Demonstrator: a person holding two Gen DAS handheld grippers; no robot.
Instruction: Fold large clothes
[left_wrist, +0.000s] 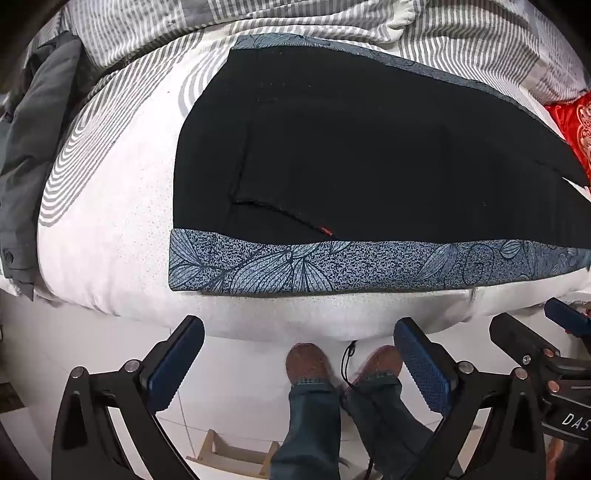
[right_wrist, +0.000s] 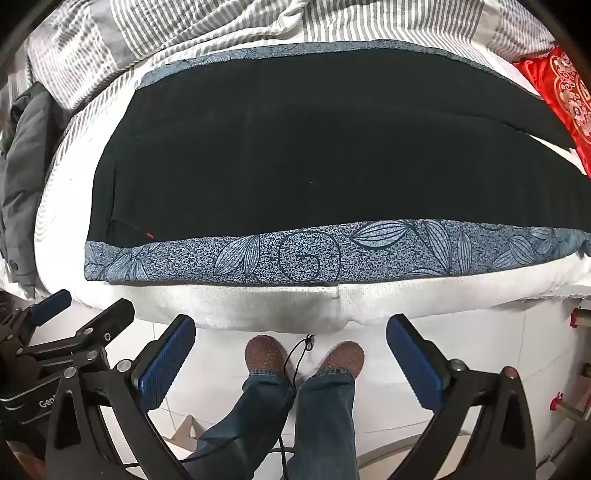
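Lying flat across the near part of the bed (left_wrist: 110, 236), a large black garment (left_wrist: 369, 155) is seen through the left wrist camera, spread on a blue leaf-print cloth (left_wrist: 369, 266), probably so that it can be folded on an even surface. The left gripper (left_wrist: 299, 354) is held over the floor at the bed's edge, jaws wide apart and empty, well short of the fabric; the person's brown shoes (left_wrist: 308, 363) are framed between the fingers. A pocket slit and a small red tag (left_wrist: 325, 230) are shown clearly here, along with a grey garment (left_wrist: 33, 155) heaped at the left.

In the right wrist view, the right gripper (right_wrist: 291, 350) is likewise held spread wide and empty beside the left one, apparently before any grasp is made. More of the garment's right end and a red embroidered cushion (right_wrist: 569, 96) are revealed here.
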